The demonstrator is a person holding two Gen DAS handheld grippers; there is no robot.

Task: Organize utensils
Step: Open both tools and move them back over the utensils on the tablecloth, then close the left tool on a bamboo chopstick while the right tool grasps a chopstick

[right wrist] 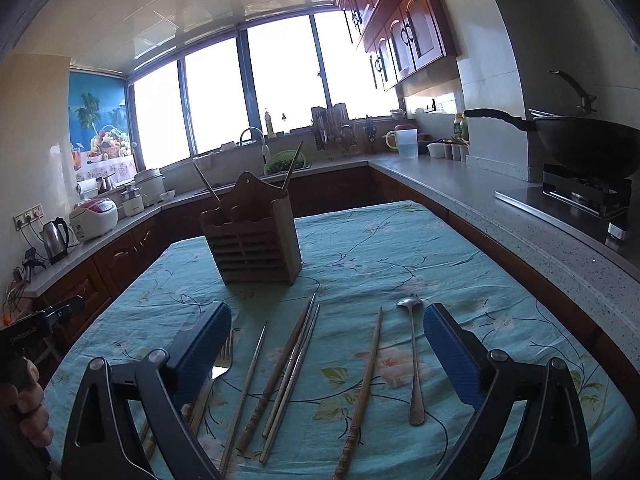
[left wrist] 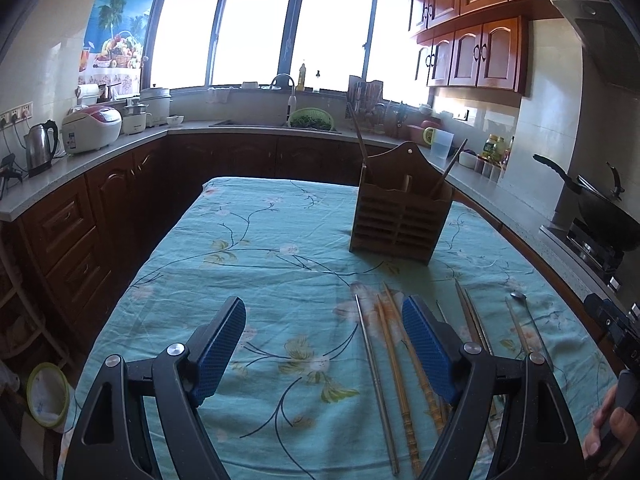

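A slatted wooden utensil holder [left wrist: 400,216] [right wrist: 252,236] stands on the table with two chopsticks sticking out of it. In front of it lie loose utensils. The right wrist view shows a fork [right wrist: 222,360], a thin metal chopstick [right wrist: 250,380], a wooden and metal pair [right wrist: 288,372], a single wooden chopstick [right wrist: 364,392] and a metal spoon [right wrist: 414,360]. My left gripper [left wrist: 324,308] hangs open over bare cloth; a metal chopstick [left wrist: 376,380] and wooden chopsticks [left wrist: 402,384] lie by its right finger. My right gripper [right wrist: 328,316] is open above the row, holding nothing.
The table wears a teal floral cloth [left wrist: 260,240]. Counters wrap around it, with a kettle [left wrist: 40,146] and rice cooker [left wrist: 94,128] on the left, a sink at the back, and a wok [right wrist: 588,144] on a stove to the right. A person's hand [left wrist: 612,428] grips the other tool.
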